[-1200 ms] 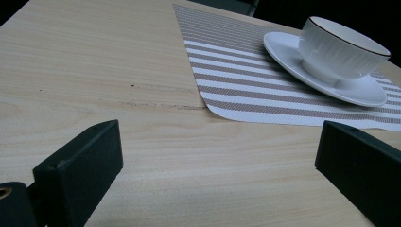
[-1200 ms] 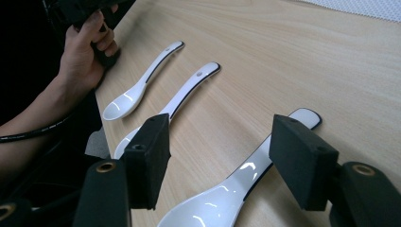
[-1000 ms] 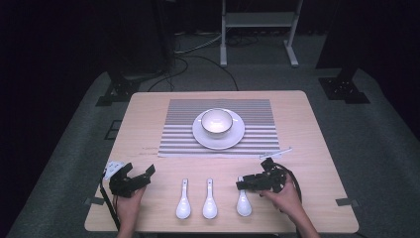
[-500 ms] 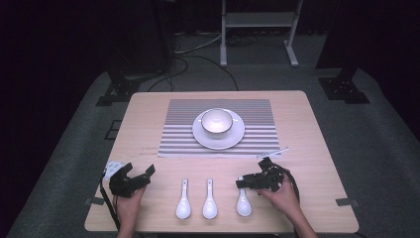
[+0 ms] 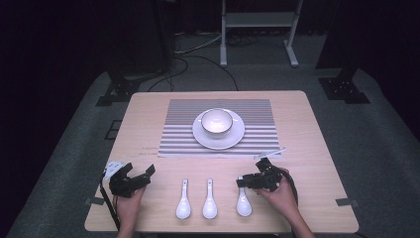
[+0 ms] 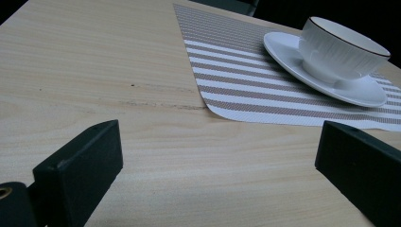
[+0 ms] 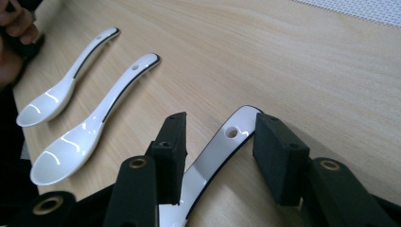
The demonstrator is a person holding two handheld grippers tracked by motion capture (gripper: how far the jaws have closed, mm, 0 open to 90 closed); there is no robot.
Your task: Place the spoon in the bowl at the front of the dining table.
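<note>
Spoons of glossy white ceramic, three in number, lie in a row near the near edge of the pale wooden surface (image 5: pixel 317 124), handles pointing toward the far edge. The right spoon (image 5: pixel 243 201) has its handle between the jaws of the right gripper (image 7: pixel 218 142); the jaws have just been closing and stand partly open, one pad touching or nearly touching the handle and a narrow gap at the other, the spoon lying flat. The middle spoon (image 5: pixel 209 198) and left spoon (image 5: pixel 183 199) lie apart from each other with bare wood between them. The right hand (image 5: pixel 280 191) rests low near the near right corner. The left gripper (image 5: pixel 131 179) sits near the near left corner, jaws wide open and empty. Bare wood separates the spoons from the striped placemat (image 5: pixel 178 134), which carries a white saucer (image 5: pixel 218 141) and white bowl (image 5: pixel 216 122).
</note>
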